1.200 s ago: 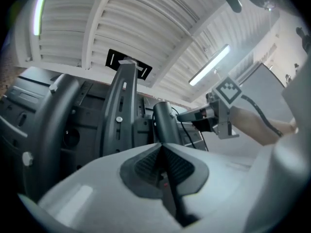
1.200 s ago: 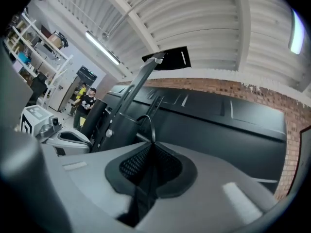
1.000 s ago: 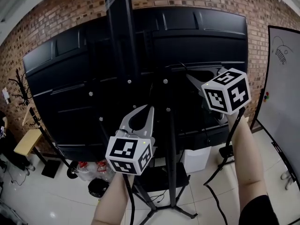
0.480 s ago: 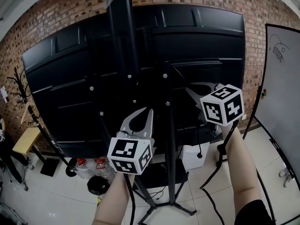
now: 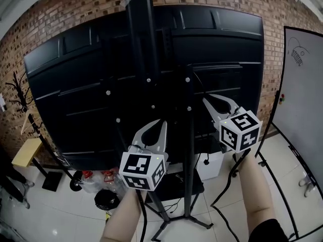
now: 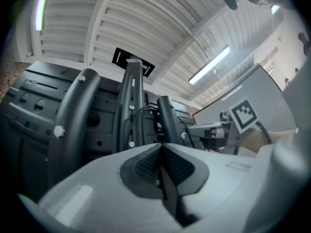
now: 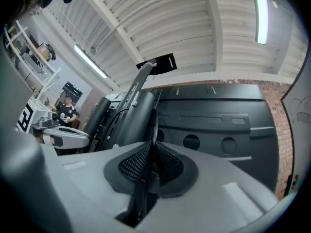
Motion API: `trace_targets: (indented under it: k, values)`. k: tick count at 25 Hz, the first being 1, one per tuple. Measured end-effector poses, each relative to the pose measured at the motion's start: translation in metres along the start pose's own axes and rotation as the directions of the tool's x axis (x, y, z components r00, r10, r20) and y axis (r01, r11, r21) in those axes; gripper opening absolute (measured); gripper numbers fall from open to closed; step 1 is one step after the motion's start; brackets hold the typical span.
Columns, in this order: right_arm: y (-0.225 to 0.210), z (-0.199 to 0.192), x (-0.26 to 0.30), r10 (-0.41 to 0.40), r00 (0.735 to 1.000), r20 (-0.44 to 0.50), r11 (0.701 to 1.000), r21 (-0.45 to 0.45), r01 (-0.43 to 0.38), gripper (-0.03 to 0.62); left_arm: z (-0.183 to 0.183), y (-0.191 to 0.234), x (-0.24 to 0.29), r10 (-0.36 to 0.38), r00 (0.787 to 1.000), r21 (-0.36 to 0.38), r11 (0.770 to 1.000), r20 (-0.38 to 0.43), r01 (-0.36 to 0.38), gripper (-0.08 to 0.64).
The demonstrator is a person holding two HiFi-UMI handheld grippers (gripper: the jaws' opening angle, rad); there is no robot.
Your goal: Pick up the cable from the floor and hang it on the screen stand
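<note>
Wall (image 5: 45, 29): red brick
Floor (image 5: 60, 216): glossy white tiles
Ceiling (image 6: 146, 13): white slats, lit tube light (image 6: 209, 64)
Right side: whiteboard (image 5: 303, 110) on a stand

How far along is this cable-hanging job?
Done: the cable is lifted and seems draped over the screen stand. In hand: it sits between the jaws of the right gripper, which have just been opening; the left gripper is shut and empty. Left: letting go; a lower length hangs toward the floor.
</note>
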State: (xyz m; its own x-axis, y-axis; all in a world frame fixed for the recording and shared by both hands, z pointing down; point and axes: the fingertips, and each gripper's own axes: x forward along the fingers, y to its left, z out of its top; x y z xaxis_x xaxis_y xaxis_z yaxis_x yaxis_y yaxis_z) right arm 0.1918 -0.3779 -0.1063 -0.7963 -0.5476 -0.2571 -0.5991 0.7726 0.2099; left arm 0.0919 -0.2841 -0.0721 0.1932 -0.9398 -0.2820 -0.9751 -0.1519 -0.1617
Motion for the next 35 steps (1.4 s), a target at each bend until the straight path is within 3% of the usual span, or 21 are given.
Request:
trace_targets:
  k: [4,7,9,12,17,28,30,35]
  values:
    - [-0.007,-0.011,-0.014,-0.077,0.997,0.01,0.997,-0.003,0.077,0.044,-0.005,0.002,-0.007,-0.012,1.0,-0.023,1.0,-0.005,0.012,0.005]
    - [-0.008,-0.015,-0.035,-0.121,0.992,0.035,0.993,0.022,0.12,0.117,-0.008,-0.003,-0.012,-0.029,1.0,-0.033,0.999,-0.005,0.029,0.005]
    - [0.005,-0.008,-0.052,-0.134,0.986,0.101,0.991,0.028,0.132,0.104,-0.012,-0.006,-0.016,-0.041,0.999,-0.046,0.998,-0.006,0.041,0.005]
    - [0.037,0.001,-0.068,-0.126,0.974,0.186,0.992,0.004,0.128,0.033,-0.021,-0.008,-0.024,-0.04,0.999,-0.059,0.998,-0.005,0.039,0.005]
    - [0.087,-0.01,-0.086,-0.08,0.972,0.219,0.995,0.072,0.066,0.014,-0.037,-0.017,-0.041,-0.042,0.999,-0.074,0.996,0.001,0.042,0.005]
    - [0.158,-0.09,-0.118,-0.071,0.99,0.121,0.997,-0.013,0.073,0.008,-0.107,-0.026,-0.108,-0.032,0.997,-0.079,0.996,-0.07,0.027,0.005]
    - [0.167,-0.108,-0.121,-0.071,0.993,0.095,0.997,-0.006,0.072,0.008,-0.129,-0.021,-0.126,-0.021,0.994,-0.079,0.997,-0.106,0.013,0.005]
    - [0.176,-0.157,-0.132,-0.083,0.997,-0.006,0.996,0.043,0.084,0.008,-0.182,-0.018,-0.163,0.007,0.974,-0.164,0.985,-0.228,-0.045,0.005]
